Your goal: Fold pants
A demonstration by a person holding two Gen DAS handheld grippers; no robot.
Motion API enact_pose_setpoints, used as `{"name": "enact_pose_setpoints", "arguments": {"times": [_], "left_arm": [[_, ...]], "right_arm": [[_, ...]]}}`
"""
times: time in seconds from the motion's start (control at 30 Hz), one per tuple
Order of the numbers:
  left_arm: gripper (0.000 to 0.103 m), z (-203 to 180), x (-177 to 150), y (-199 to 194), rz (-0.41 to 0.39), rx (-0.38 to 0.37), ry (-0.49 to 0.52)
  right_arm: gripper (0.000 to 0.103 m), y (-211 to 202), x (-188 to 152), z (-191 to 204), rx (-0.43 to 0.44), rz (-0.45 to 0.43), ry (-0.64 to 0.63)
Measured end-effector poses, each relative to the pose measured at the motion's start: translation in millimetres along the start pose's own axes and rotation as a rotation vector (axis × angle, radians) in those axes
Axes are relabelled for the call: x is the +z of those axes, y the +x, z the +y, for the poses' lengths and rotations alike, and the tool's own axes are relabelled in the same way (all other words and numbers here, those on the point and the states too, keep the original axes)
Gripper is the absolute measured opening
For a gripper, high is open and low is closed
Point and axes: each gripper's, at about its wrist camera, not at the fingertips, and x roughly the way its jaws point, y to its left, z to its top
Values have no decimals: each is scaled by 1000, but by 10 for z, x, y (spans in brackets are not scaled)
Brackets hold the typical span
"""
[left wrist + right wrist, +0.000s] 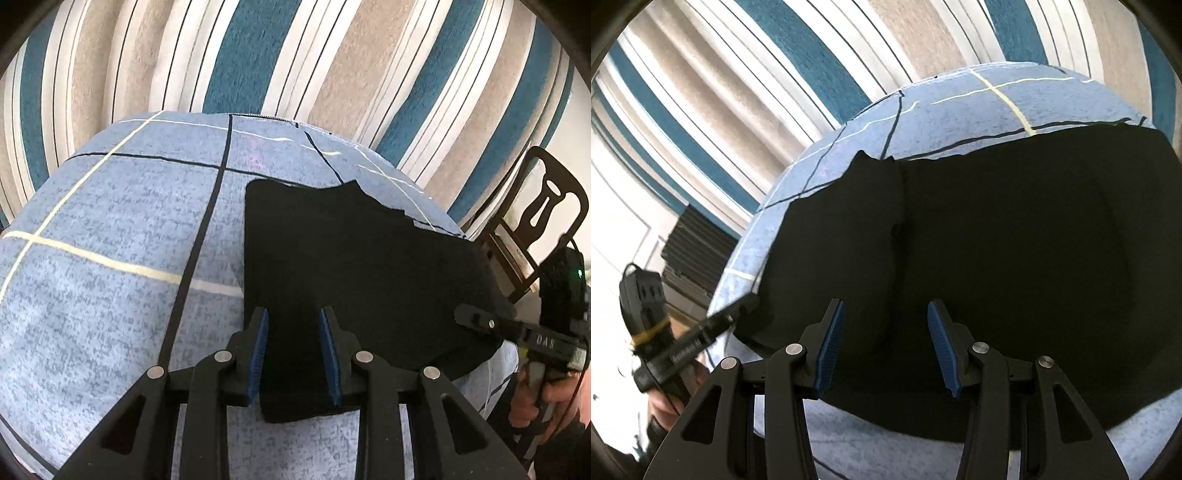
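Pants (362,266) lie folded on the blue checked sheet (110,229), both grippers' fingers (258,347) parted, gripping nothing

This looks like a room in a home. A surface covered by a blue checked sheet (110,229) fills the middle, likely a bed or a covered desk; which one cannot be told. Behind the sheet lies striped fabric (332,74) in teal, beige and white. Beside the sheet's edge stands a dark chair (554,206) with a carved back, against a pale wall.
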Motion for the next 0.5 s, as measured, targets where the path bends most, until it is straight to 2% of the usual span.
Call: {"name": "enact_pose_setpoints", "arguments": {"times": [0.2,0.27,0.3,0.33,0.5], "left_arm": [[31,-3,-38,48,-3,-3,2],[31,3,-37,54,-2,-5,-5],[31,8,-40,56,-2,-5,-6],[31,7,-41,53,-3,-4,-6],[31,-7,-43,-8,0,3,-6]], "right_arm": [[47,175,130,-32,51,10,12],[33,186,156,-41,66,24,32],[10,205,157,-54,79,42,48],[3,209,138,-67,90,54,67],[3,-21,-1,3,118,3,74]]}}
